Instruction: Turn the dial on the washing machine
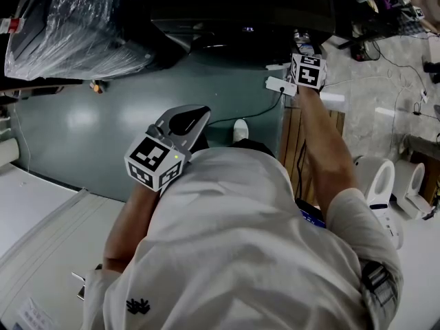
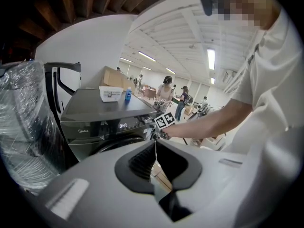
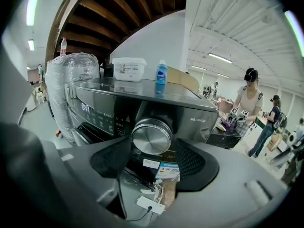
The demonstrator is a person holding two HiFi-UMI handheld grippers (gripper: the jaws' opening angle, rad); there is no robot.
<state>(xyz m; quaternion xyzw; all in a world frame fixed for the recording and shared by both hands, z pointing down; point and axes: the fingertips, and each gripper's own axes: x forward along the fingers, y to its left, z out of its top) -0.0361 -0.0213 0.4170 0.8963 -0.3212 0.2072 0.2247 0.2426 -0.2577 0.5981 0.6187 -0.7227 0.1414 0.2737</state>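
Dial (image 3: 151,136): round silver knob at the right end of the washing machine (image 3: 118,101) front panel, face-on in the right gripper view. Its turning axis points straight out of the panel, roughly along the jaws.

Right gripper (image 3: 153,156): jaws wide apart, gap wider than the knob, nothing clamped. The dial lies dead ahead, a touch above the middle of the gap and close to the pads. They don't look closed round the rim yet; contact can't be told.

Likely next: a short push forward and slightly up, close on the rim, then twist about that axis.

In the head view, the right gripper (image 1: 306,71) is reached out to the machine's right front corner. The left gripper (image 1: 172,139) is held back near the person's chest, well apart from the panel, so the right is clearly nearer.

Left gripper (image 2: 155,158): jaws pressed together, empty. It points toward the machine from a distance, with the lit display (image 2: 122,126) in sight.

On top of the machine: a white tub (image 3: 128,68) and a blue bottle (image 3: 161,73). A plastic-wrapped bundle (image 3: 76,80) stands just beside the machine's far side.
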